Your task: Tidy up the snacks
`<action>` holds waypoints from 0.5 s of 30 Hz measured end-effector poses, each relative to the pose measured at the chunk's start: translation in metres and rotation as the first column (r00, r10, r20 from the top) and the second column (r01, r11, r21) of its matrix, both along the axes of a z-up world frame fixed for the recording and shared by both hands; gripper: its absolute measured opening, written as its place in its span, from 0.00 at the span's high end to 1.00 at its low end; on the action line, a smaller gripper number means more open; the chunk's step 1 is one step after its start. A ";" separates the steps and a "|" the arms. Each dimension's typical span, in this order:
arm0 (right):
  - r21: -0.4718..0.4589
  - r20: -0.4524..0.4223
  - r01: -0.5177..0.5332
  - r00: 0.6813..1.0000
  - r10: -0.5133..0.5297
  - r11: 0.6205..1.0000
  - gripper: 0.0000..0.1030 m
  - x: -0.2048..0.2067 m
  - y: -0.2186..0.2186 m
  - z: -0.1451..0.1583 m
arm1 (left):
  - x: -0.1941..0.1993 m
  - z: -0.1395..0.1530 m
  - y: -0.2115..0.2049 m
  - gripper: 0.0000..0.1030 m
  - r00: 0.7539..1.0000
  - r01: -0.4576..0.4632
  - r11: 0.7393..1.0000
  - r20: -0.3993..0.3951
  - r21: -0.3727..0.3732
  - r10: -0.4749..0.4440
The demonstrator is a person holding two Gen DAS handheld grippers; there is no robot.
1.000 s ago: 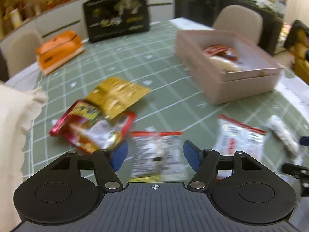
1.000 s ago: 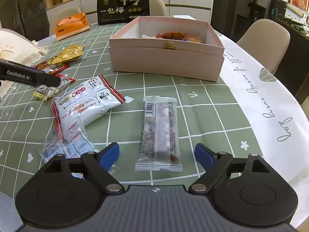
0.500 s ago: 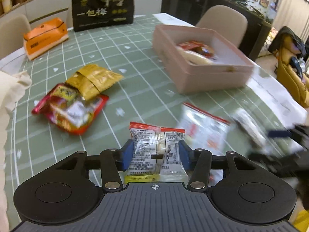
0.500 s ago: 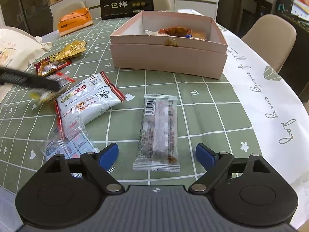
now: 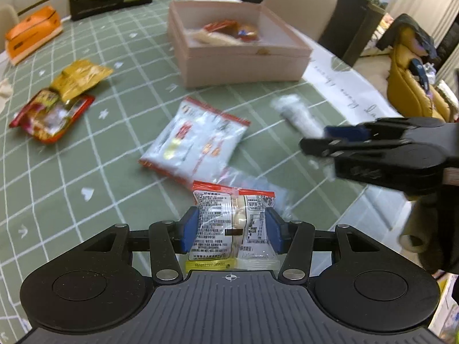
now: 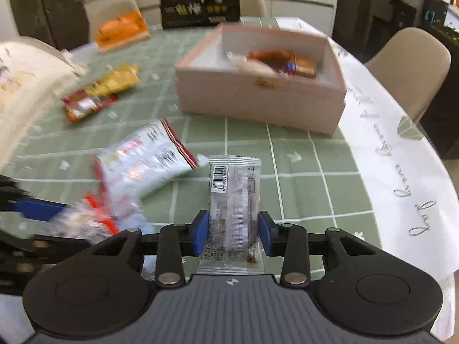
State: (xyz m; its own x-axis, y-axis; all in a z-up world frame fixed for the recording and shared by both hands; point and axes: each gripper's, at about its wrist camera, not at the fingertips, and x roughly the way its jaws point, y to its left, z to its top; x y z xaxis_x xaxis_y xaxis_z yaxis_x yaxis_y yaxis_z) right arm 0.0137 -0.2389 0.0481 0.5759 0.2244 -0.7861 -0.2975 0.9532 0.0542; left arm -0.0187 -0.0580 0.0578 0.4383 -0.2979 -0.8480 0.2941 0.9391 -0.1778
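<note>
In the left wrist view, the left tongs were clamped on a small clear packet with a red top edge, its two blue pads pressing the packet's sides so that it stood between them just in front of the camera. Beyond it a larger white packet with red ends lay flat on the green checked bench, and farther back stood an open pink box with a few snacks inside. To the left lay a yellow packet overlapping a red one. The right tongs reached in from the right edge, blurred, near a pale wrapped bar. In the right wrist view, the right tongs were closed on that long pale bar, a barcode at its far end; the bar ran straight out between the blue pads toward the pink box. The white packet lay just left of the bar. The left tongs showed at the lower left, blurred, with their packet.
</note>
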 end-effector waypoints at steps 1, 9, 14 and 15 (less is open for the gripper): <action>0.016 0.026 0.006 1.000 -0.006 1.000 0.64 -0.004 -0.006 0.010 | 0.005 0.004 -0.002 0.46 1.000 0.007 1.000 0.008 -0.018 -0.007; 0.120 0.185 0.143 0.969 -0.164 0.982 0.64 -0.025 -0.068 0.088 | 0.073 0.110 0.003 0.46 0.947 -0.019 0.974 0.309 -0.224 0.090; 0.109 0.232 0.166 0.954 -0.187 0.980 0.64 -0.022 -0.073 0.104 | 0.162 0.102 -0.012 0.46 0.959 0.004 0.958 0.272 -0.286 0.077; 0.105 0.228 0.171 0.955 -0.191 0.980 0.64 -0.019 -0.071 0.102 | 0.176 0.088 -0.014 0.47 0.969 -0.023 0.964 0.230 -0.263 0.086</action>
